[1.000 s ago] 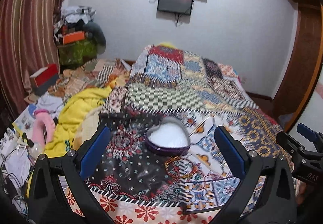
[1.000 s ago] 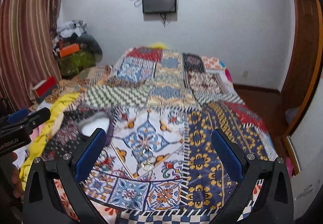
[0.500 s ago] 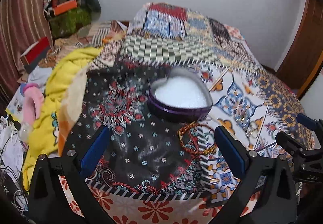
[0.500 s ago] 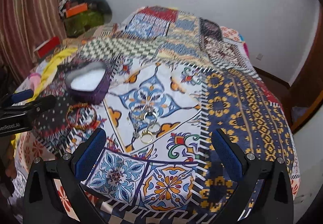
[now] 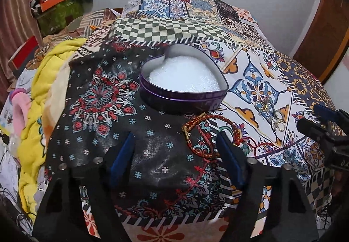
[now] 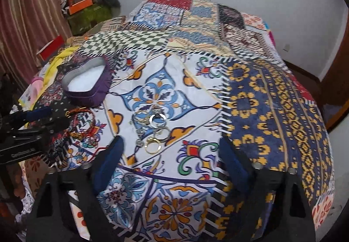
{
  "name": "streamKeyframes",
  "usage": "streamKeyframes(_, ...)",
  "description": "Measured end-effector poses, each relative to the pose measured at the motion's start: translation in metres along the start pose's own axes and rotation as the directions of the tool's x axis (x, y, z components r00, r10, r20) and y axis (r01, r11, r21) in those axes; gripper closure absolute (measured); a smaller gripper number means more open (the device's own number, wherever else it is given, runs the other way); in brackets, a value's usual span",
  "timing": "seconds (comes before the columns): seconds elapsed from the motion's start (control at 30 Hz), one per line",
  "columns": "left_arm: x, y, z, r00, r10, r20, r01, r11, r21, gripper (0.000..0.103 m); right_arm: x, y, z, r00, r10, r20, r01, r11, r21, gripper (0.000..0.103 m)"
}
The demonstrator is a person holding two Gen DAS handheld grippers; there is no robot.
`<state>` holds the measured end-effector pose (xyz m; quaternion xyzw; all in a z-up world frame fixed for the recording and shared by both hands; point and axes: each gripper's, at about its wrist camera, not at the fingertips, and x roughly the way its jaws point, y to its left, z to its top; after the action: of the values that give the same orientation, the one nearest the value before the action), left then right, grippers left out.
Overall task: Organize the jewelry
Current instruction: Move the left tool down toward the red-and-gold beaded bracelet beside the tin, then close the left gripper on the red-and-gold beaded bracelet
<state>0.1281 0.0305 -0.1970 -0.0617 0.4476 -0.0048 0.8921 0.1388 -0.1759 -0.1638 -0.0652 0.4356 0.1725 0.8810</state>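
Jewelry: a cluster of rings [image 6: 156, 133] and a thin chain lies loose on the white-and-blue patch of the bedspread [image 6: 272, 111]; red-and-gold bangles [image 5: 207, 133] lie on the cloth just in front of the tin.
Tin: a purple heart-shaped tin [image 5: 183, 80], lid off, white padding inside, nothing in it yet as far as I can see; it sits beyond the bangles and to the left of the rings.
Key relation: the rings lie just ahead of my right gripper [image 6: 172, 159], slightly left of centre between its fingertips, strung out in a line running away from me. My right hand is plainly the nearer one to them. The bangles lie close ahead of my left gripper [image 5: 176, 150], off toward its right finger.
My right fingers: spread wide, holding nothing, touching nothing that I can see.
My left fingers: also spread wide and empty, hovering above the dark flowered cloth [image 5: 104, 100].
Next move, as I judge it: drop the right fingers over the nearest gold ring and pinch across it, then carry it left to the tin.
Risk: thin rings on soft fabric may slip or snag the chain.
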Motion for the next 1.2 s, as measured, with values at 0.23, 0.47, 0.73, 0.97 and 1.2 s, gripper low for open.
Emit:
streamKeyframes(0.23,0.001,-0.008,0.001,0.998,-0.062,0.0,0.062,0.998,0.024,0.063,0.013,0.012,-0.004,0.992,0.111,-0.059,-0.11,0.994,0.023,0.061)
streamKeyframes(0.47,0.006,-0.01,-0.001,0.994,-0.103,-0.025,0.104,0.994,0.019,0.085,0.013,0.019,-0.01,0.983,0.167,-0.08,-0.164,0.986,0.033,0.064)
streamKeyframes(0.73,0.011,0.001,-0.002,0.99,-0.141,-0.031,0.139,0.99,-0.038,0.093,0.027,0.018,-0.011,0.967,0.222,-0.123,-0.214,0.974,0.077,0.072)
streamKeyframes(0.97,0.014,-0.004,0.001,0.996,-0.092,-0.017,0.092,0.996,-0.002,0.093,0.034,0.018,-0.007,0.967,0.221,-0.13,-0.21,0.973,0.096,0.075)
streamKeyframes(1.2,0.021,0.002,0.005,0.99,-0.138,-0.011,0.138,0.99,-0.039,0.093,0.041,0.015,-0.005,0.981,0.158,-0.115,-0.144,0.982,0.122,0.096)
